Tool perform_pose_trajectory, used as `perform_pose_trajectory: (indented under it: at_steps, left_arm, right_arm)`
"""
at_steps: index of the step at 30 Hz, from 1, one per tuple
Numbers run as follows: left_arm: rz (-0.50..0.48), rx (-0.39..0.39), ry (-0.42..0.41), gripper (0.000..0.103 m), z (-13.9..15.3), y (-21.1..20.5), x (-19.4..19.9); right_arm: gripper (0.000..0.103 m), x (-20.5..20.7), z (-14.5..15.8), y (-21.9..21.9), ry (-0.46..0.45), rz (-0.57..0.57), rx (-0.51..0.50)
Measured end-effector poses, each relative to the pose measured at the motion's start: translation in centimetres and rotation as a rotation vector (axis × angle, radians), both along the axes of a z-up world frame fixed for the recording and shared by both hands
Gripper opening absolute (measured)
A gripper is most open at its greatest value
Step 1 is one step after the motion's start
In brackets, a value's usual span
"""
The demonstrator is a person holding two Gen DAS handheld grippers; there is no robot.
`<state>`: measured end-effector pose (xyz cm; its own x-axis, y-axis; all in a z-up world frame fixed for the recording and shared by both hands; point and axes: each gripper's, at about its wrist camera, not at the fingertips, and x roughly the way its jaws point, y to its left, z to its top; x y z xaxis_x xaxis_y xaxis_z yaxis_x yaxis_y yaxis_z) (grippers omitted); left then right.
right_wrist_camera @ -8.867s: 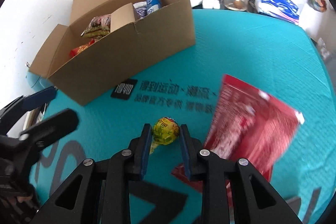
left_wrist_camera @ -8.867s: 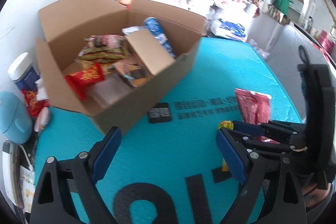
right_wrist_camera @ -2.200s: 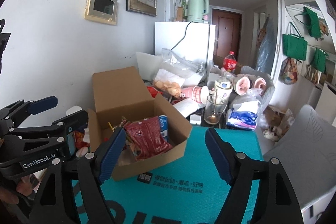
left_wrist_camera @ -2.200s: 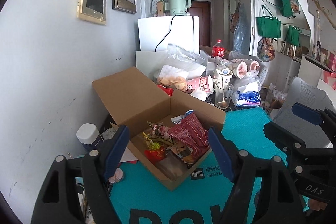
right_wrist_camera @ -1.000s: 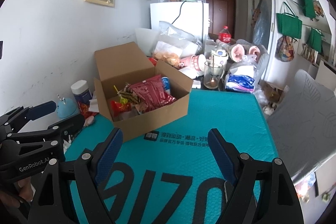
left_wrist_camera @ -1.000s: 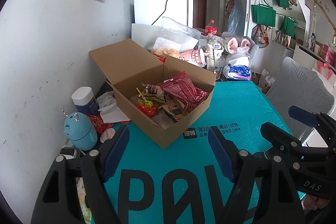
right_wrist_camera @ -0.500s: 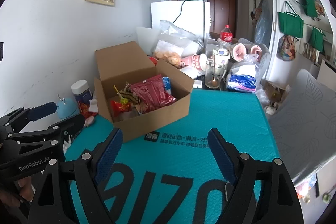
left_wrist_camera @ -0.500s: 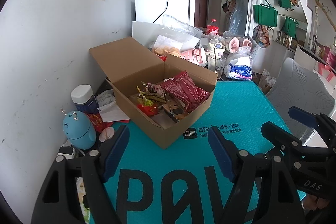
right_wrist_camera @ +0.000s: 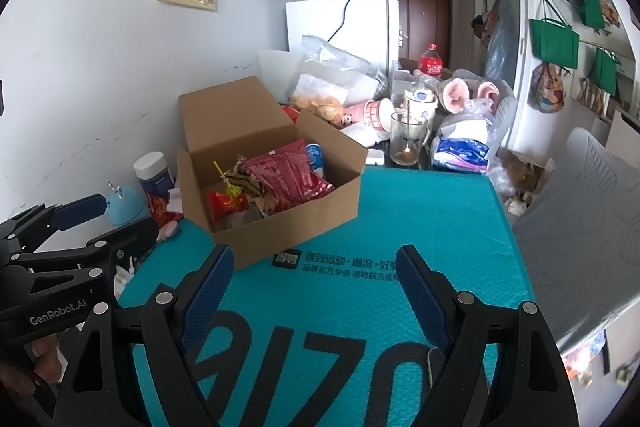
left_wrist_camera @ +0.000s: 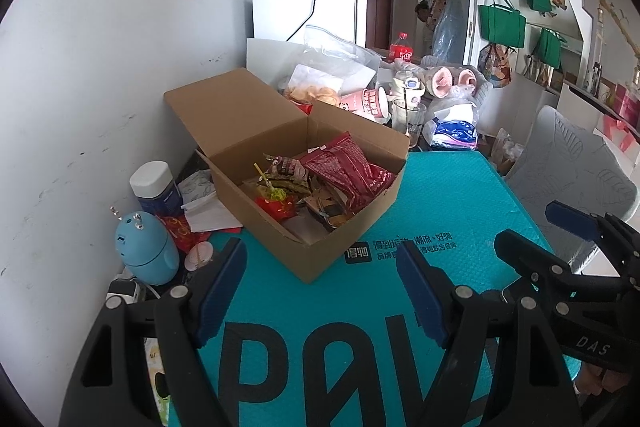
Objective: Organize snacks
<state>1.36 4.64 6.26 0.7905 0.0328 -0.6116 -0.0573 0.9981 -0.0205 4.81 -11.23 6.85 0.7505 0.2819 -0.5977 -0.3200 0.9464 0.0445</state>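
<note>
left gripper [left_wrist_camera: 320, 269] and right gripper [right_wrist_camera: 310, 273] hang wide and empty above the teal mat [right_wrist_camera: 420, 227]; beyond them the open box [left_wrist_camera: 340, 231] sits on the mat, snacks inside, a red bag [left_wrist_camera: 346, 173] on top; a glass [right_wrist_camera: 408, 145] behind.

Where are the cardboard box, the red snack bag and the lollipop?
cardboard box [right_wrist_camera: 296, 227], right wrist view, front outer wall.
red snack bag [right_wrist_camera: 286, 175], right wrist view, middle of the bag.
lollipop [left_wrist_camera: 276, 193], left wrist view, yellow-green head.
</note>
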Motion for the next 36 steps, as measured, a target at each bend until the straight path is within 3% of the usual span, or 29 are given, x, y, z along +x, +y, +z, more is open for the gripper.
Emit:
perform_pose_trajectory:
  at_steps: [36]
  left_arm:
    - [0.008,0.004,0.040,0.077,-0.9,0.0,0.8]
  right_arm:
    - [0.083,0.7,-1.1,0.0,0.035,0.015,-0.015]
